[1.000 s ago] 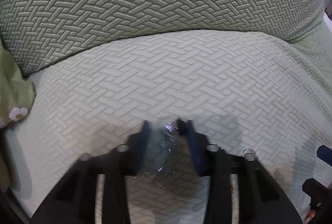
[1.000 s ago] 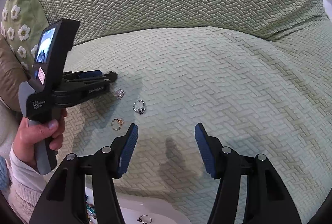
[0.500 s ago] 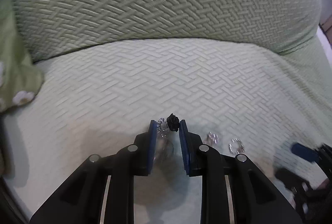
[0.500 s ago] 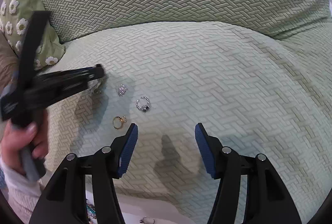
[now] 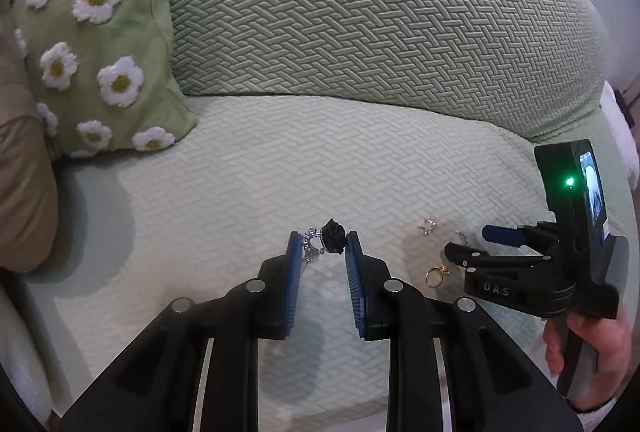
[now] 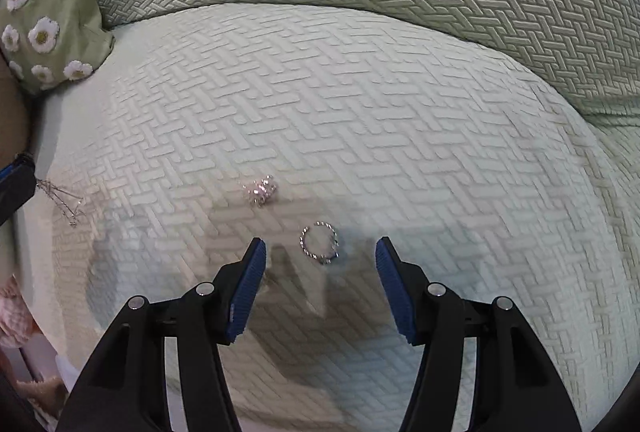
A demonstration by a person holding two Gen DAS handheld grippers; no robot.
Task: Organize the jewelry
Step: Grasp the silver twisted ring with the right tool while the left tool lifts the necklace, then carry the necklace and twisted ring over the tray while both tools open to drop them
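My left gripper [image 5: 320, 244] is shut on a silver ring with a black rose top [image 5: 330, 242], held above the pale green sofa seat [image 5: 240, 172]. My right gripper [image 6: 320, 252] is open and low over the seat, with a silver beaded ring [image 6: 319, 242] lying between its fingertips. A pink sparkly ring [image 6: 261, 190] lies just beyond and to the left. In the left wrist view the right gripper [image 5: 472, 244] is at the right, near the pink ring [image 5: 430, 224] and a gold ring [image 5: 436, 274]. A thin silver chain [image 6: 60, 198] hangs at the left gripper's tip in the right wrist view.
A green cushion with white daisies [image 5: 96, 44] leans at the back left. The sofa backrest [image 5: 360, 12] rises behind the seat. A tan cushion [image 5: 24, 192] sits at the far left. The person's hand [image 5: 580, 344] holds the right gripper.
My left gripper closed on the black rose ring and lifted it up and back. My right gripper moved forward and down until the silver beaded ring lay between its fingers.
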